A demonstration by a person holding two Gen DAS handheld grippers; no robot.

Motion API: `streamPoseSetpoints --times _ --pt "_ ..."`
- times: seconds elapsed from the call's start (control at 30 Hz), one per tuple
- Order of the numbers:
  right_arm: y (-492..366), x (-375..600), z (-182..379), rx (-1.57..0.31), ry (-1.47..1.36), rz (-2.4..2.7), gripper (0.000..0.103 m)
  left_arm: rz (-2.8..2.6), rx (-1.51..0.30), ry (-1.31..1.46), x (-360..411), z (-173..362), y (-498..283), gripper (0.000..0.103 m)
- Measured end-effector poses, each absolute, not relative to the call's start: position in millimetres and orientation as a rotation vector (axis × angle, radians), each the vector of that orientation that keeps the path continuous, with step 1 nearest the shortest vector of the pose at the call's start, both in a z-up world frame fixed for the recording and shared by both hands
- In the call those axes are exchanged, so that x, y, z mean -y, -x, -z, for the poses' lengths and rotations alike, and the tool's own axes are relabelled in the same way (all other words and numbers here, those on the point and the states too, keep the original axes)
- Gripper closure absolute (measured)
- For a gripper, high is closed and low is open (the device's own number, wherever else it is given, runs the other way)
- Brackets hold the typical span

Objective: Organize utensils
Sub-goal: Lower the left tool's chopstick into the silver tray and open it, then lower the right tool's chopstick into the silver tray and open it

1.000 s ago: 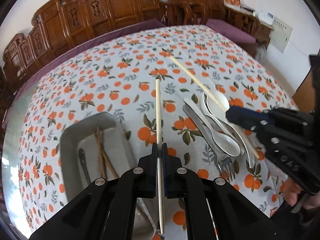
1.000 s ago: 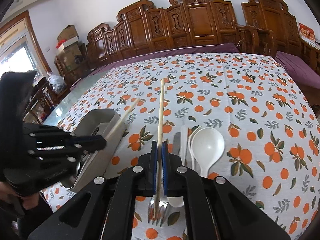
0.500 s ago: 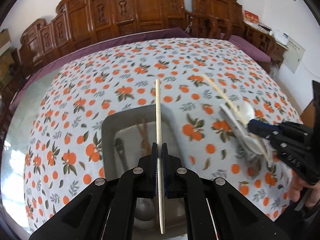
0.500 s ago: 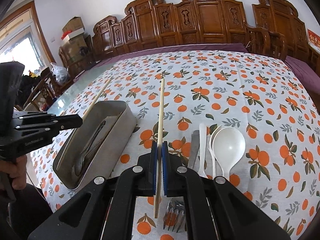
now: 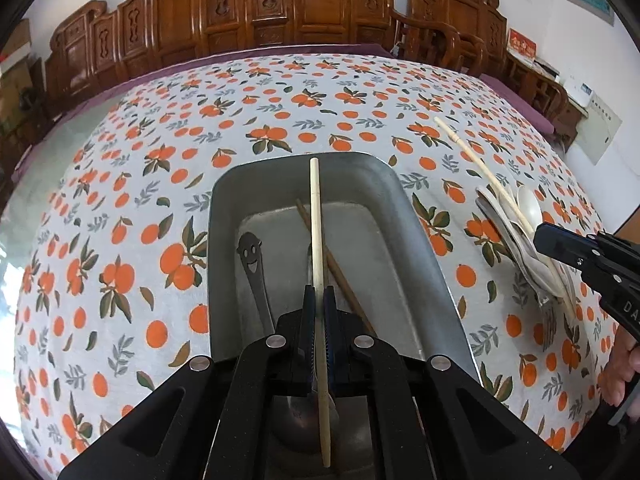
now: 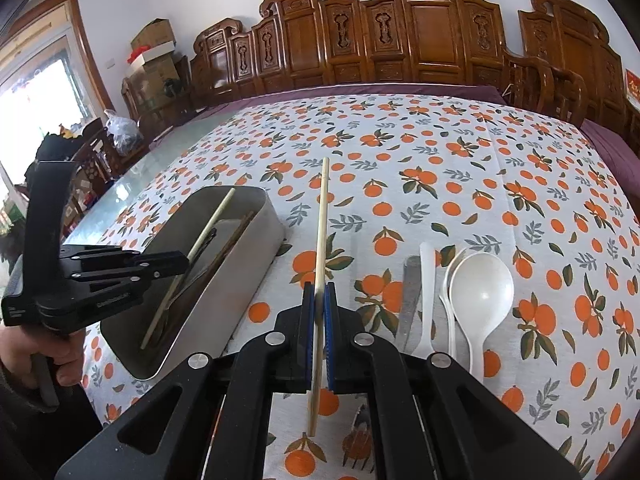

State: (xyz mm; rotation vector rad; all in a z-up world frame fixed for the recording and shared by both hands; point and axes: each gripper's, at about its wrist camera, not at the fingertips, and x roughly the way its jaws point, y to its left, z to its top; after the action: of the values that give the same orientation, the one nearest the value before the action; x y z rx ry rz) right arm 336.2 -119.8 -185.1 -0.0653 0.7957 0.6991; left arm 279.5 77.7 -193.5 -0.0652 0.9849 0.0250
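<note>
Left tool [image 5: 319, 312] clamped on a pale chopstick [image 5: 317, 232], poised over the metal tray [image 5: 424, 264]; brown chopsticks [image 5: 344, 276] and a smiley spoon [image 5: 252, 264] lying inside. Right tool [image 6: 319, 308] gripping a second chopstick [image 6: 322, 220] above the worktop [image 6: 460, 160]. Beside it, white spoons [image 6: 480, 292] and a fork [image 5: 550, 326] waiting.

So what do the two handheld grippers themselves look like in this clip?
Both are matte black plastic. The left gripper and right gripper each show angular linkage arms with round silver pivot screws and two slim fingers faced with ribbed blue pads. Seen from the side, the left one has a pistol-style handle and small raised lettering I cannot read. No cables show.
</note>
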Motion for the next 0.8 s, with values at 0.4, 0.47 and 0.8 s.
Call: streamPoseSetpoints --times 0.4,0.47,0.8 --pt "-319.5 100.6 180.7 -0.771 0.103 -0.741 0.097 0.000 -0.991 0.063 -76.8 197.8 -276.6 0.099" --pt "-317.2 97.9 180.8 -0.771 0.106 -0.744 0.097 0.003 -0.987 0.071 -78.3 195.6 -275.6 0.099" --pt "-302.7 84.5 176.3 -0.758 0.098 -0.778 0.097 0.001 -0.936 0.090 -88.1 176.9 -266.6 0.099"
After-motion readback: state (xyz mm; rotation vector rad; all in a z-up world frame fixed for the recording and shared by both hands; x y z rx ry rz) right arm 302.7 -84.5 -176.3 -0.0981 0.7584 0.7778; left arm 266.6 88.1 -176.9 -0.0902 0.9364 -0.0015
